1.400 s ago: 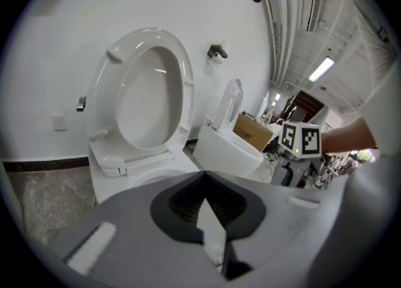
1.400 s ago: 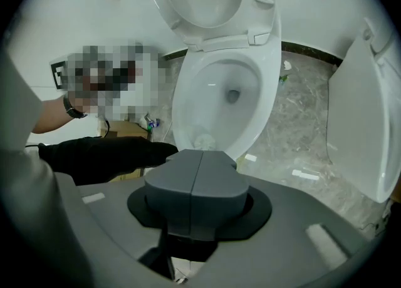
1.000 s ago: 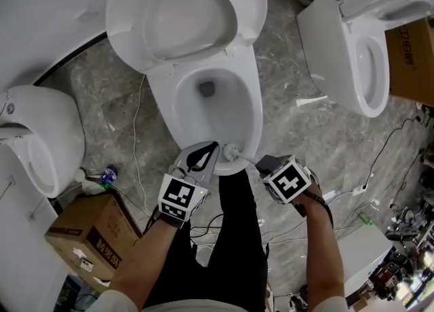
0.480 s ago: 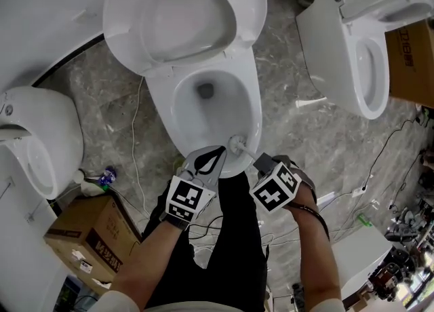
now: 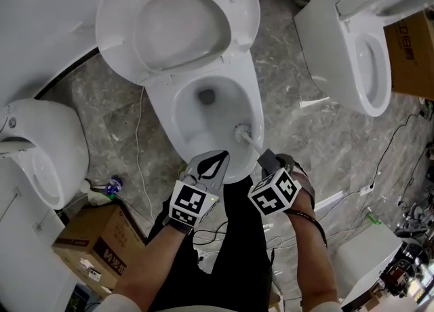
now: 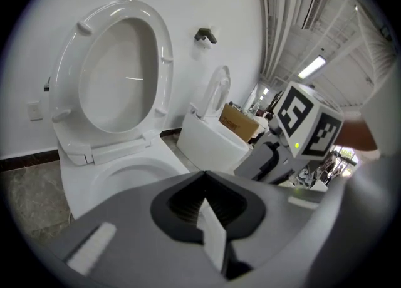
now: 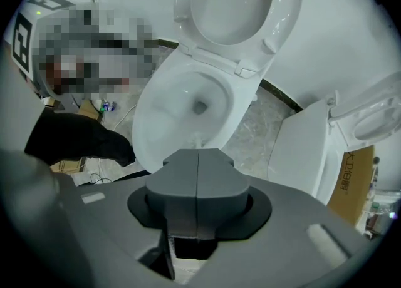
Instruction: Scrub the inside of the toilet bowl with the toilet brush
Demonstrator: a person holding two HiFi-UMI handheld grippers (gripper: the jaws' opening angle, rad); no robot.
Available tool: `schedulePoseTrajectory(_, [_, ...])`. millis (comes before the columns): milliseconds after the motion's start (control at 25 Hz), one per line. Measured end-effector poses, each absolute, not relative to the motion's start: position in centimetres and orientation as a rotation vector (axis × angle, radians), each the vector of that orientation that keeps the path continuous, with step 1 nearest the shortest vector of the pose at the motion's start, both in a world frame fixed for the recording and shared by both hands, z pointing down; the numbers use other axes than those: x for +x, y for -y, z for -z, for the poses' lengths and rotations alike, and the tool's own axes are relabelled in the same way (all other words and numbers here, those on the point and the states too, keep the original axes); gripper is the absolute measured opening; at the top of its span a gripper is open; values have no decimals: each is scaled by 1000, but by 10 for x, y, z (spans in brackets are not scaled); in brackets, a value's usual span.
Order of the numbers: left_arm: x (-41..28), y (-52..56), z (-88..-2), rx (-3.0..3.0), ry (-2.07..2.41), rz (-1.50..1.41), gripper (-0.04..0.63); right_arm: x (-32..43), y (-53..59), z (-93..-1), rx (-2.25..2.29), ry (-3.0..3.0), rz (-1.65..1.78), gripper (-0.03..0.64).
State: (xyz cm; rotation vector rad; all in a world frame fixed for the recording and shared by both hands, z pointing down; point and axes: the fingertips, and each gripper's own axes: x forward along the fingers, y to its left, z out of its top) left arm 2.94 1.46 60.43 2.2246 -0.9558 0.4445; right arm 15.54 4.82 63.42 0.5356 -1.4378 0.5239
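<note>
The white toilet bowl [image 5: 193, 117] stands with its lid and seat [image 5: 180, 19] raised. A white toilet brush [image 5: 242, 131] has its head inside the bowl, against the near right wall. Its handle runs back to my right gripper [image 5: 266, 159], which is shut on it just outside the front rim. In the right gripper view the jaws [image 7: 198, 151] are pressed together, and a bit of white brush [image 7: 197, 138] shows past them over the bowl [image 7: 169, 111]. My left gripper [image 5: 215, 159] hovers at the front rim, shut and holding nothing. Its tips [image 6: 203, 177] point toward the bowl [image 6: 125, 174].
A second toilet [image 5: 352, 46] stands at the right and a third [image 5: 34, 148] at the left. Cardboard boxes sit at the lower left [image 5: 95, 243] and upper right [image 5: 410, 39]. Cables [image 5: 139, 161] and a small bottle [image 5: 112, 185] lie on the marble floor. The person's black trousers [image 5: 234, 236] are below the grippers.
The brush head has gone from the front rim forward into the bowl's right side. Both grippers have moved a little forward, and the right one has swung left.
</note>
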Motion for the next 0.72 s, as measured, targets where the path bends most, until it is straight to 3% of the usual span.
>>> schedulePoseTrajectory(440, [39,-15,-610,2255,910,-479,5,168,-27,-640,896,1511,-595,166])
schedulePoseTrajectory(720, [39,-16,-619,2275,886,-512,5,170,-14,-650,1262,1586,-845,166])
